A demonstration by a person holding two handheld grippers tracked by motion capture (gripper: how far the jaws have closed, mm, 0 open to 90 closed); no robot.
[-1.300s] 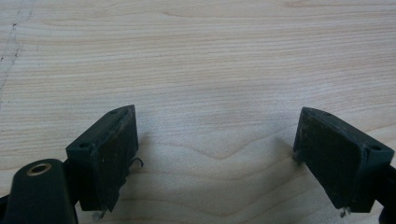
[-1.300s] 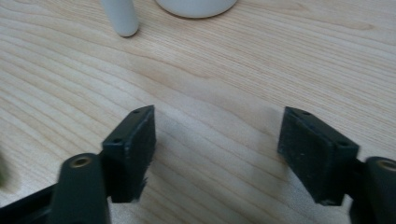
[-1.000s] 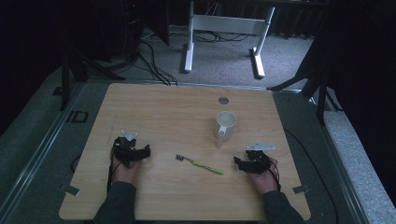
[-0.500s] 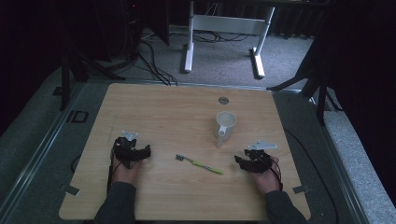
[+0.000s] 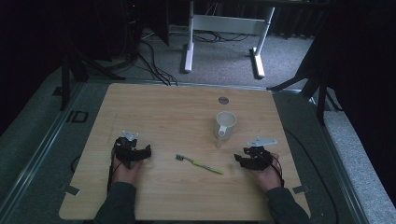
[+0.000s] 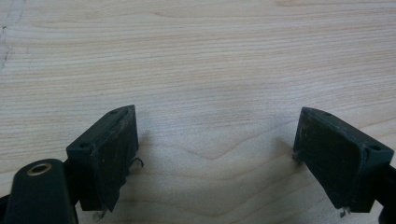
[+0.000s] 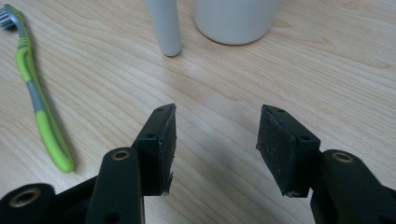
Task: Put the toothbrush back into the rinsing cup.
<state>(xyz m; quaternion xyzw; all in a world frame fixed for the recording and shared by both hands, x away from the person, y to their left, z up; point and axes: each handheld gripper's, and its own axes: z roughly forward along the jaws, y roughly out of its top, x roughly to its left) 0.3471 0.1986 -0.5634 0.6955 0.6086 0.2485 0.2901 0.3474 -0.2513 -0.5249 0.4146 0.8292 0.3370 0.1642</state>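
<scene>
We see nothing picked up yet. The toothbrush (image 5: 199,164) lies flat on the table (image 5: 159,112), between our two hands and slightly nearer the right one, bristle head pointing toward the left hand and green handle toward the right. Behind it the white mug (image 5: 225,124) stands upright, with a slim white tube (image 5: 219,139) upright just in front of it; whether the two touch we cannot tell.

Our left hand-held gripper (image 5: 135,151) rests low over bare wood, well apart from the toothbrush, with its jaws spread wide and nothing between them. Our right hand-held gripper (image 5: 247,160) sits near the handle end of the toothbrush; its jaws have just been closing a little, yet they stand clearly apart with only table between them. In the right gripper view the toothbrush (image 7: 39,98) lies off to the left of the jaws, and the mug (image 7: 236,19) and tube (image 7: 164,25) stand ahead.

We judge the work is at its very beginning: the toothbrush is untouched and the mug looks empty. Reaching, grasping the handle, lifting and likely setting the brush into the mug all remain.
</scene>
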